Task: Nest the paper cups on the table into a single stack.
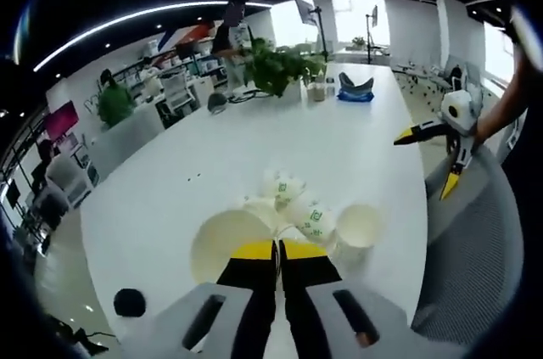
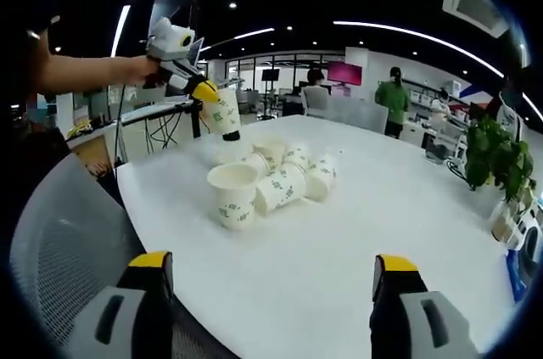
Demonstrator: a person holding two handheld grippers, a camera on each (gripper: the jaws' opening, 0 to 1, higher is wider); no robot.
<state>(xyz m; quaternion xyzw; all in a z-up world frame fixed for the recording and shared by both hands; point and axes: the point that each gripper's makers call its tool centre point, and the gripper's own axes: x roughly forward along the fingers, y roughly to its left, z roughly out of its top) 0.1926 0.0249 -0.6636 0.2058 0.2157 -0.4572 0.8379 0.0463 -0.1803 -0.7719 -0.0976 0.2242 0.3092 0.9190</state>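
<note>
Several white paper cups with green print lie and stand in a cluster [image 2: 280, 181] on the white table [image 2: 339, 240]. One cup [image 2: 233, 195] stands upright at its near side. My left gripper [image 1: 276, 249] is shut on the rim of one paper cup [image 1: 225, 244]. From the right gripper view, that left gripper [image 2: 208, 92] holds the cup [image 2: 223, 113] in the air, above the cluster's far left. The other cups [image 1: 310, 216] lie just beyond its jaws. My right gripper [image 2: 273, 267] is wide open over the near table edge, holding nothing; the left gripper view also shows it open [image 1: 427, 164].
A grey mesh chair [image 2: 68, 232] stands at the table's edge beside the right gripper. At the far end of the table are a potted plant [image 1: 276, 66] and a blue object [image 1: 355, 92]. People stand among desks in the background.
</note>
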